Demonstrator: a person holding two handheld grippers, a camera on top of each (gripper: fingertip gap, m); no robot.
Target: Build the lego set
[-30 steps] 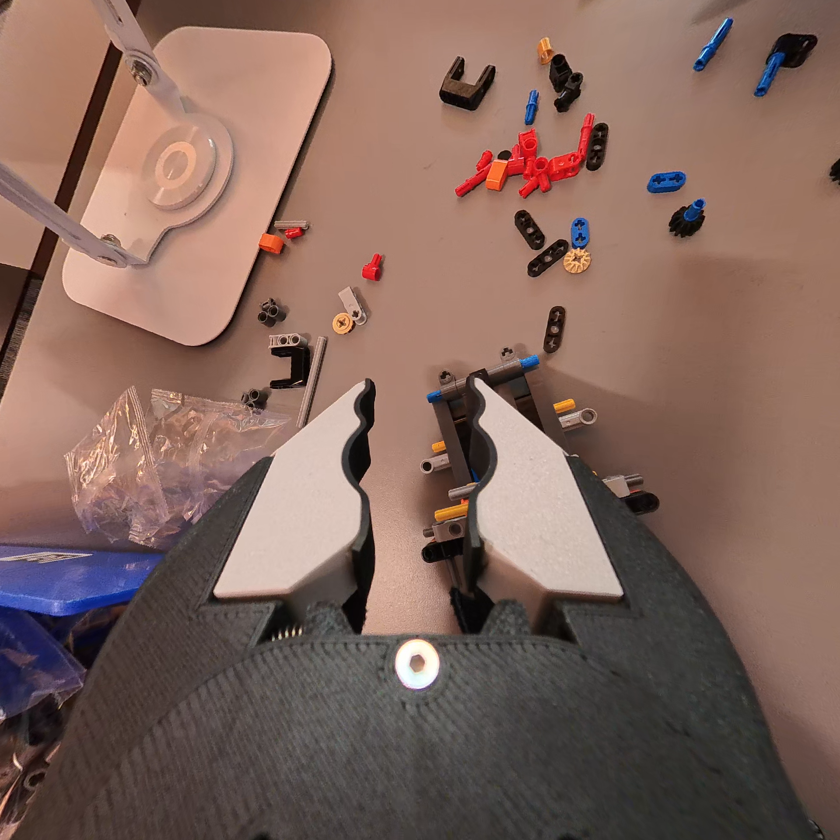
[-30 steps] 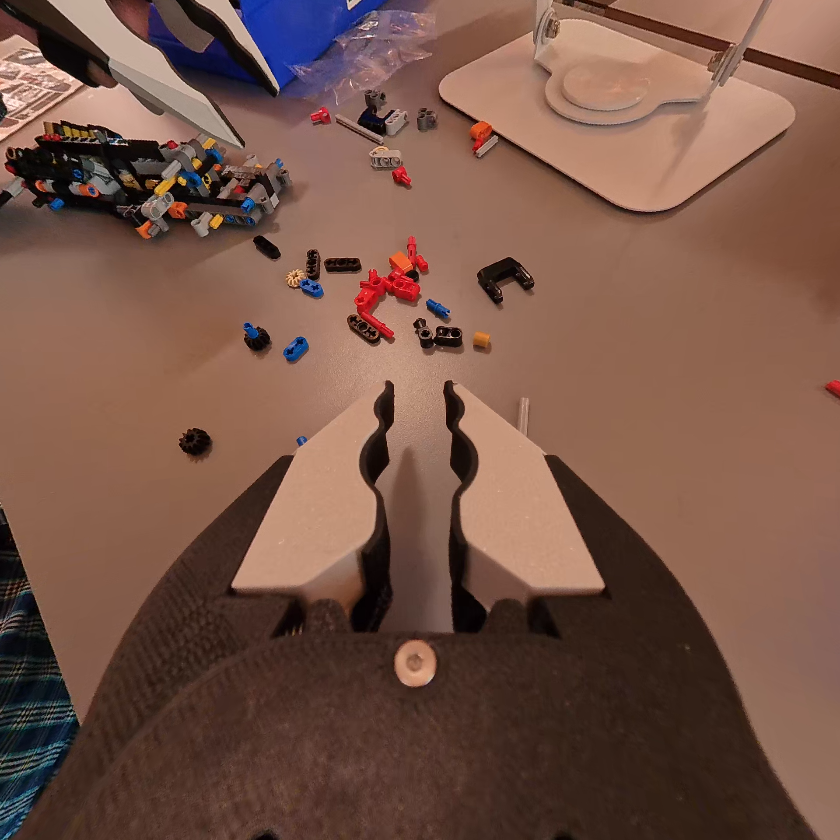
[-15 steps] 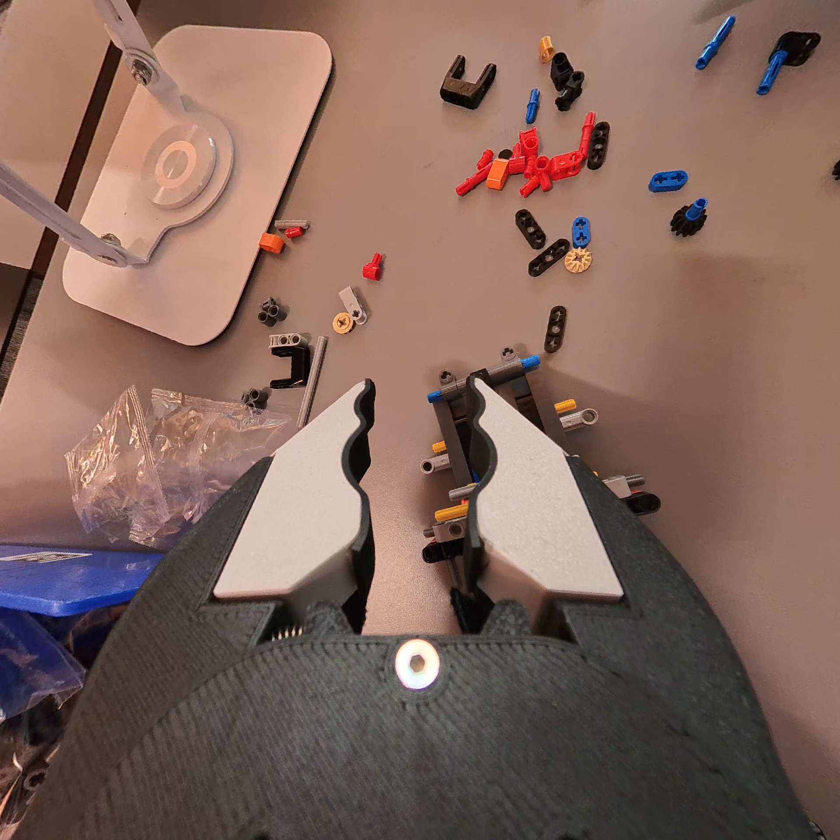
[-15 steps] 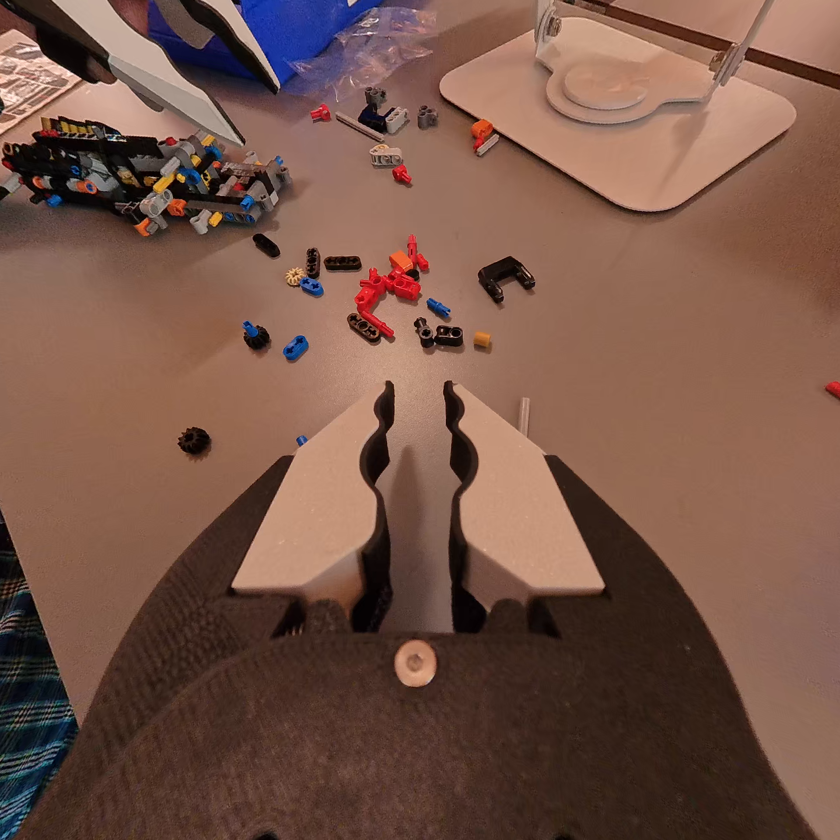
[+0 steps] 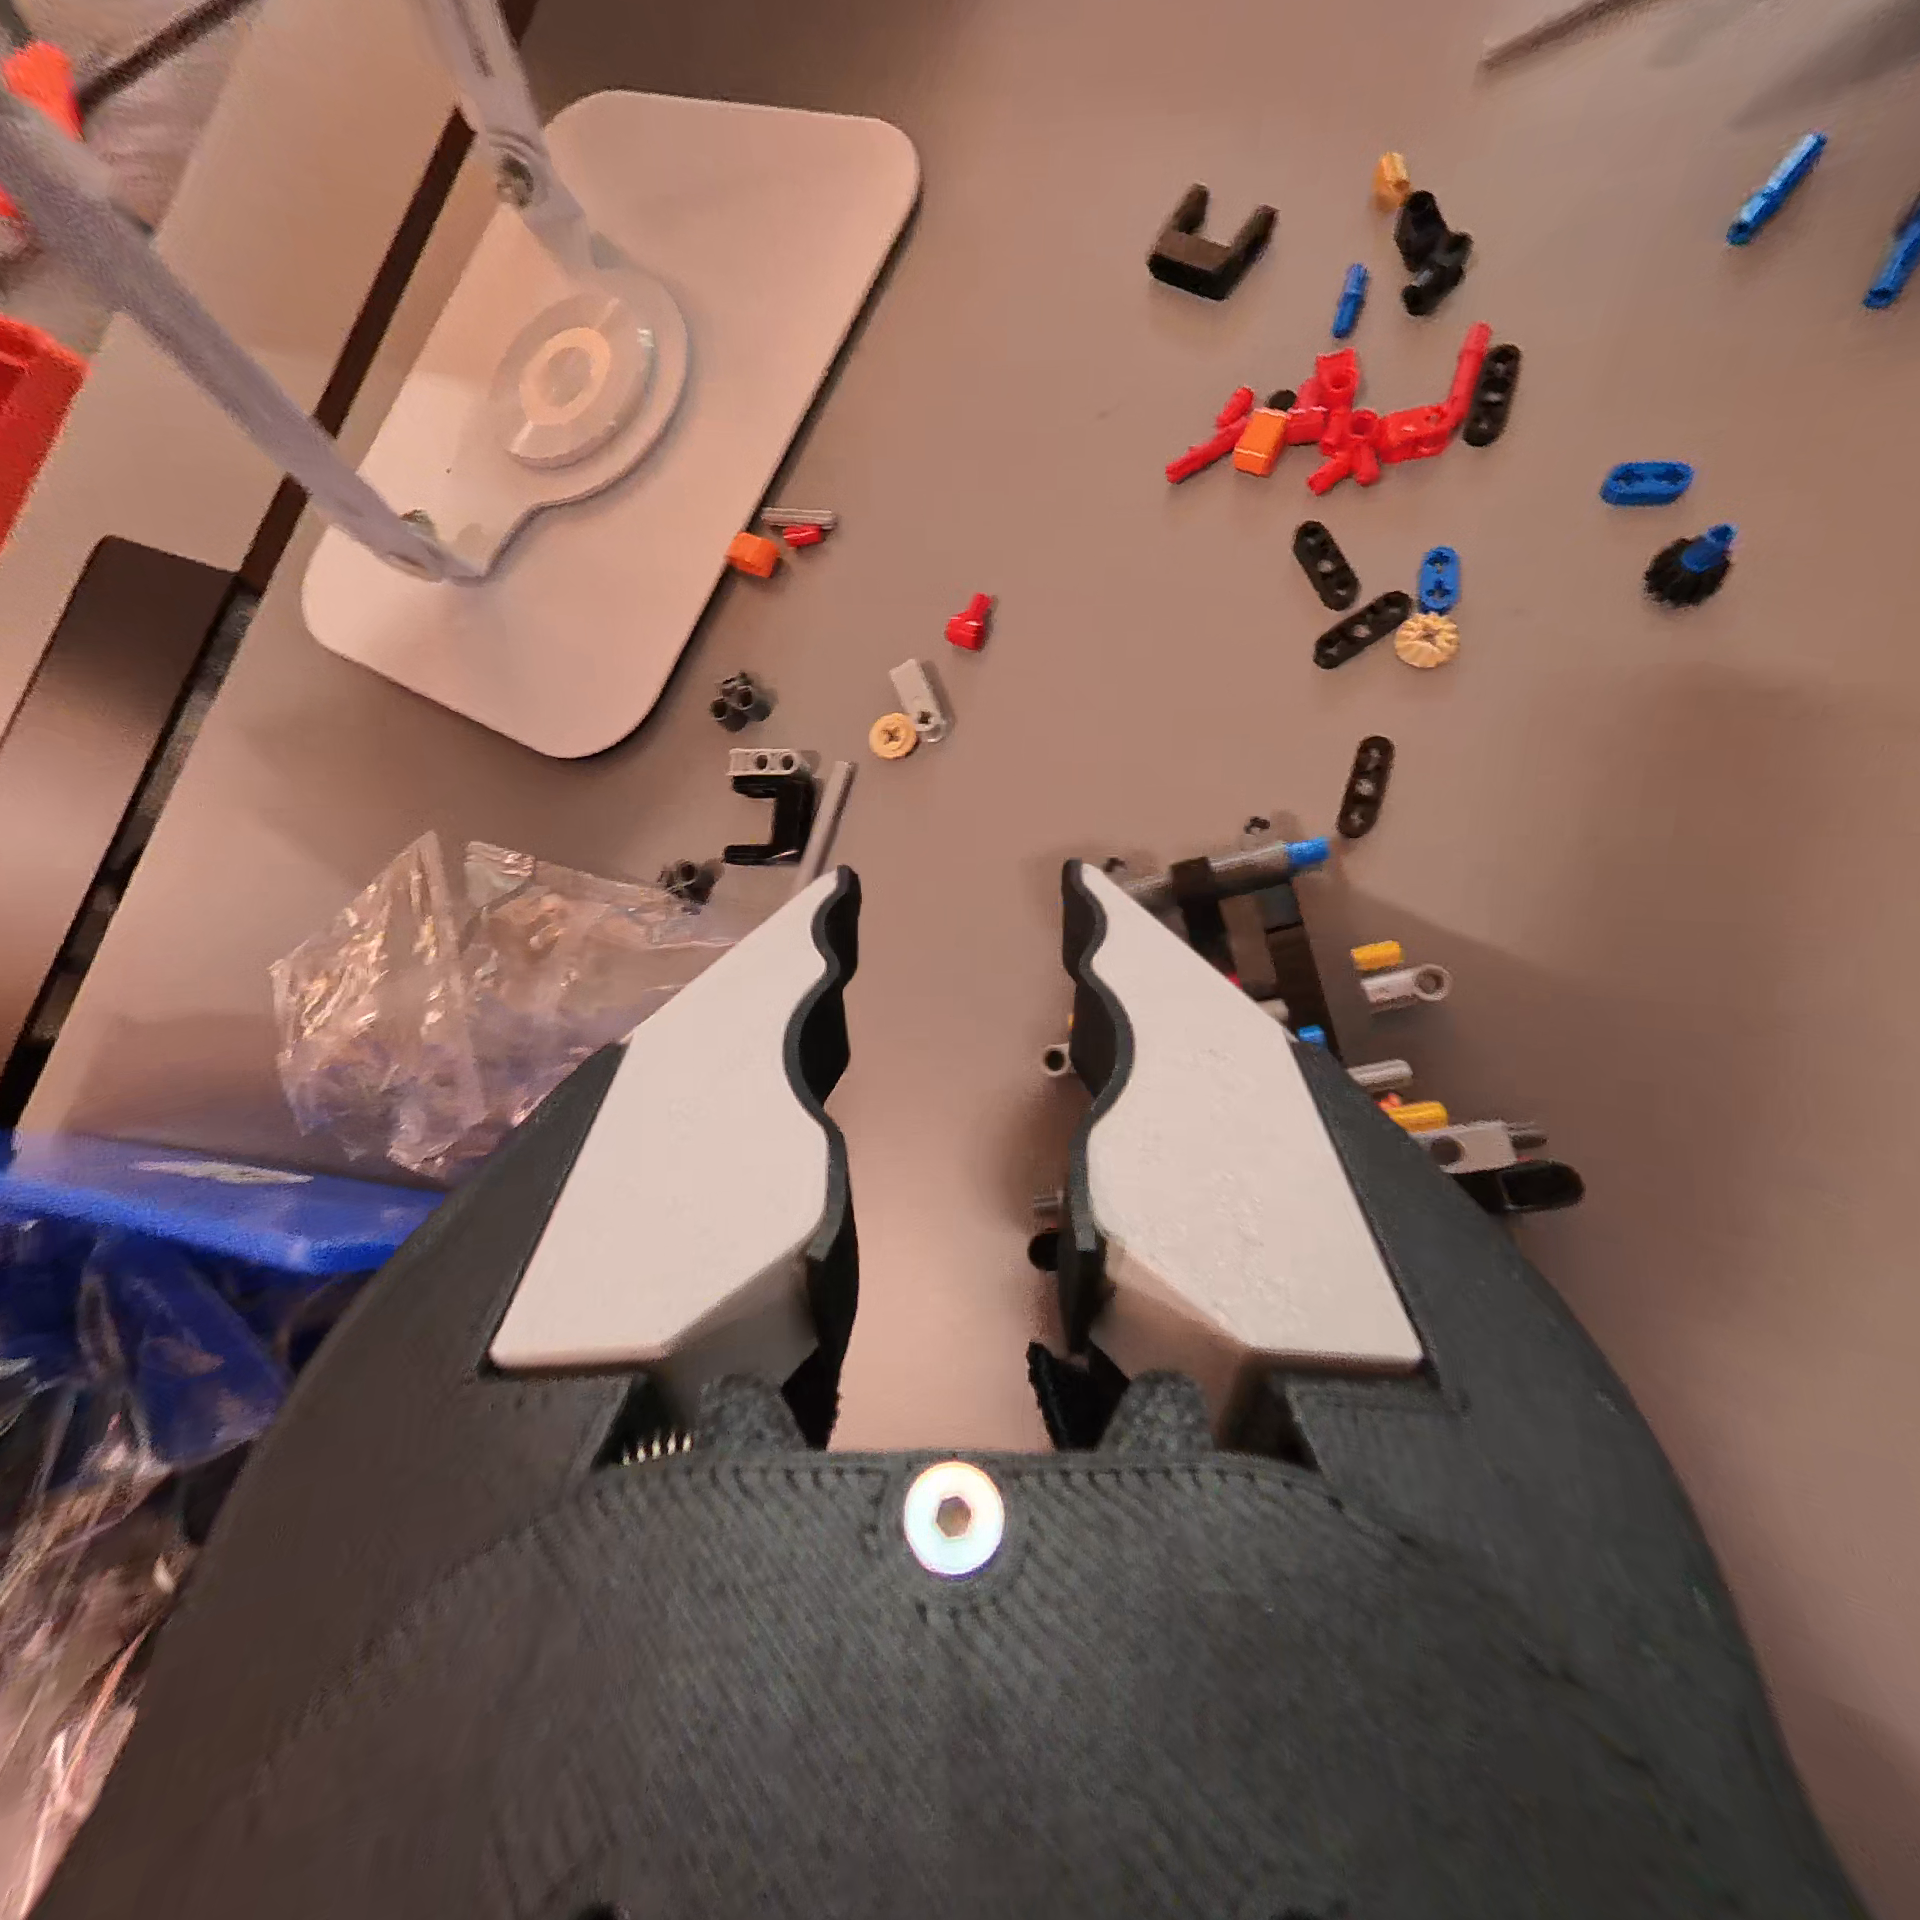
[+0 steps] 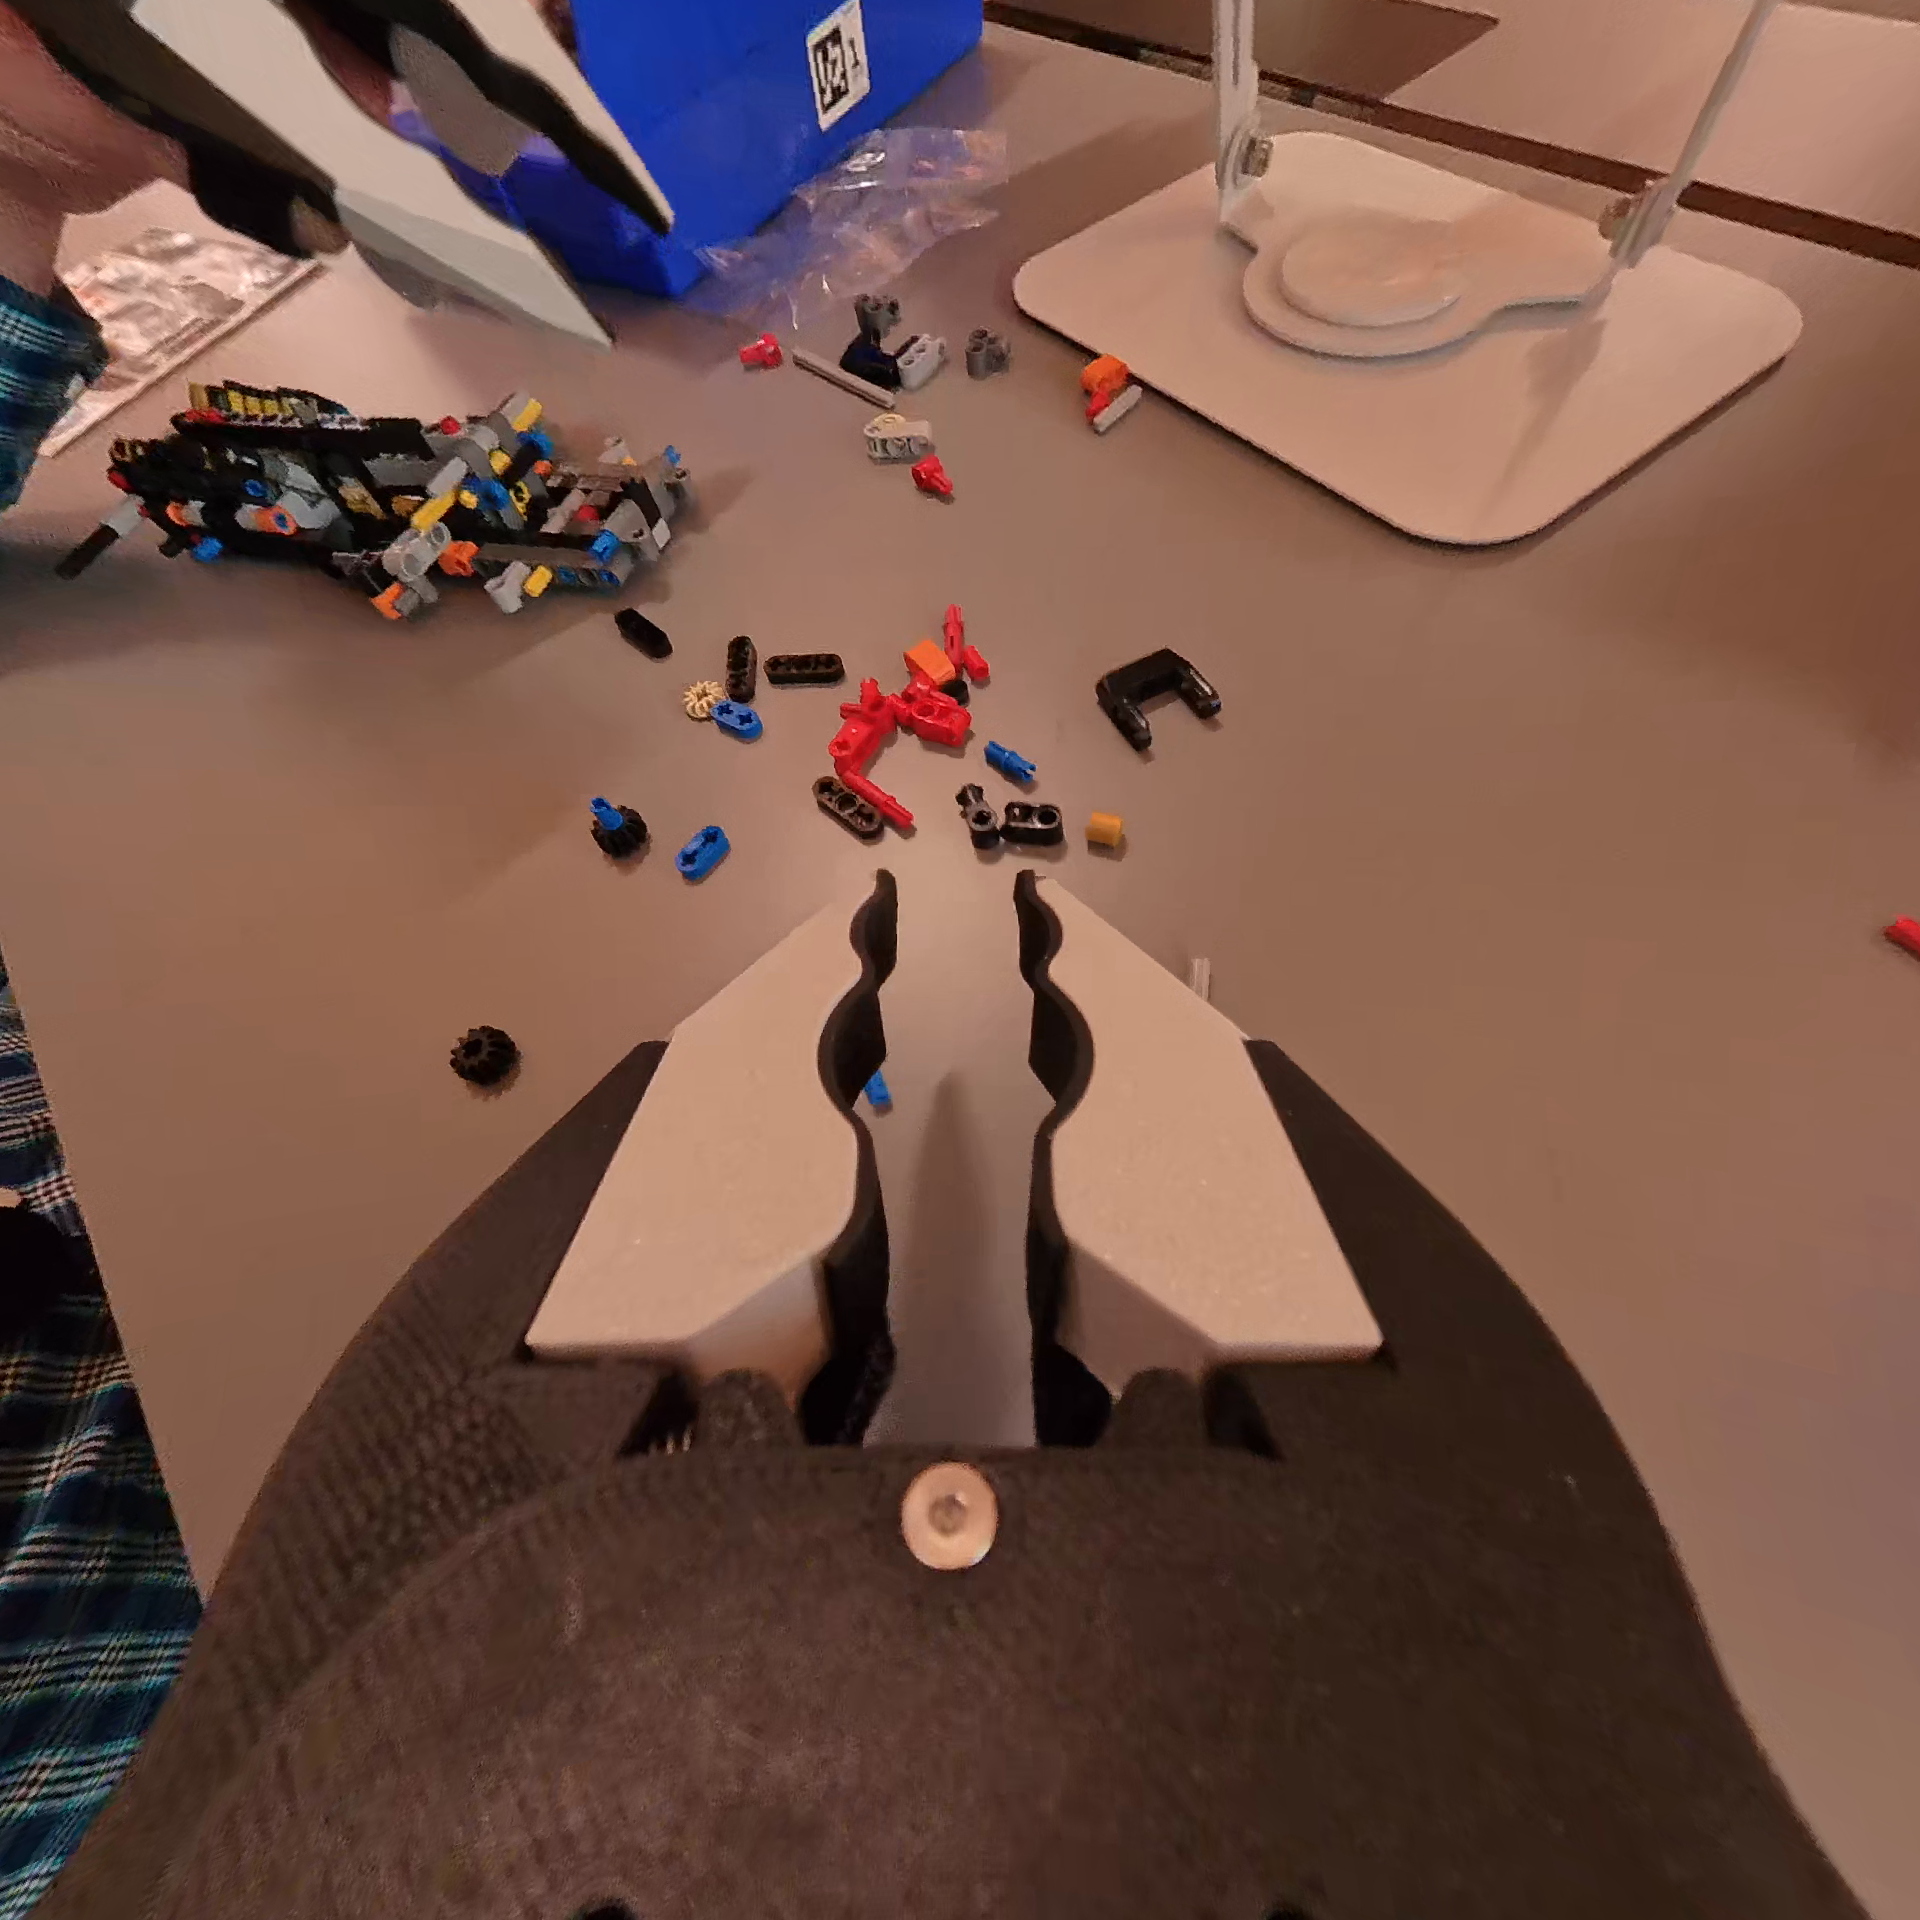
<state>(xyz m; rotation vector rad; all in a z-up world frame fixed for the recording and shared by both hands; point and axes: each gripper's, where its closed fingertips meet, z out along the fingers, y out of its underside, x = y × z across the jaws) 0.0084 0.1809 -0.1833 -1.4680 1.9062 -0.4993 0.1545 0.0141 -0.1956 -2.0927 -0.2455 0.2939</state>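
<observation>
The part-built lego model, black and grey with blue, yellow and orange pins, lies on the table; in the left wrist view its end pokes out from under my right finger. My left gripper is open and empty, above and just left of the model; it also shows in the right wrist view, raised over the model. My right gripper is open and empty above the table, short of the loose pieces: a red cluster, black liftarms, a black U-shaped piece.
A white stand base sits at the far right, and also shows in the left wrist view. A blue box and a crumpled clear bag lie near the model. A booklet lies at far left. A plaid sleeve borders the table. The gap from one gripper's tips to the other's is roughly 25 centimetres. From my right tips it is roughly 9 centimetres to the black U-shaped piece; from my left, 20 centimetres. Seen from the left wrist view as well.
My left gripper has lifted and shifted left off the model, and its jaws stand wider apart. My right gripper has barely moved.
</observation>
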